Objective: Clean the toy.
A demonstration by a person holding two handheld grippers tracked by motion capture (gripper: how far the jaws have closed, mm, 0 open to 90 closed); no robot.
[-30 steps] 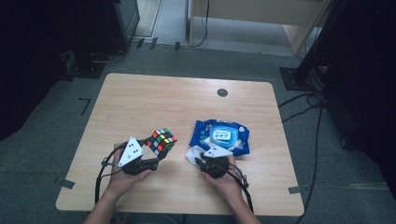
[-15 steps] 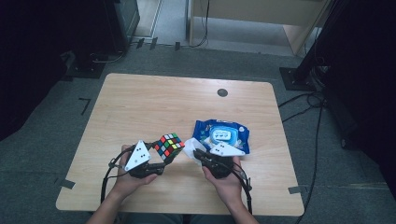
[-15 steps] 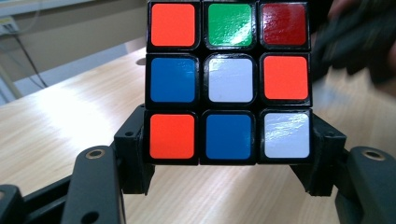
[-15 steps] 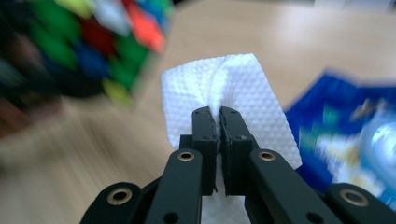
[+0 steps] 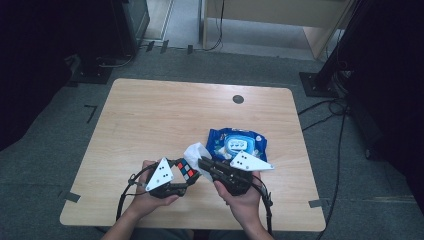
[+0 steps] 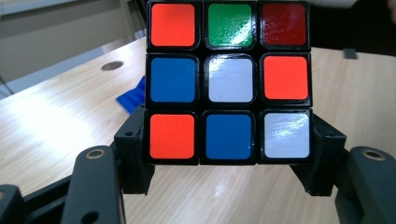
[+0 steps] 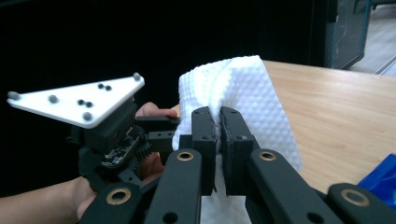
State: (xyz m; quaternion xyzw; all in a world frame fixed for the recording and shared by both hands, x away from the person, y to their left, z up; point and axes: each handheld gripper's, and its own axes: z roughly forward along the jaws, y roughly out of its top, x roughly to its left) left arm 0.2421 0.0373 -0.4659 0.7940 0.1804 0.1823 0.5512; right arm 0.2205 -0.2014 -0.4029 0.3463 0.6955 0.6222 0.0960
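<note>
Left gripper view: left claw (image 6: 229,163) clamps cube (image 6: 228,81); right claw (image 7: 219,140) pinches wipe (image 7: 243,88) beside it.

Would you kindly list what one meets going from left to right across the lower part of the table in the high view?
Left hand-held gripper → Rubik's cube → white wipe → right hand-held gripper → blue wet-wipe pack.
</note>
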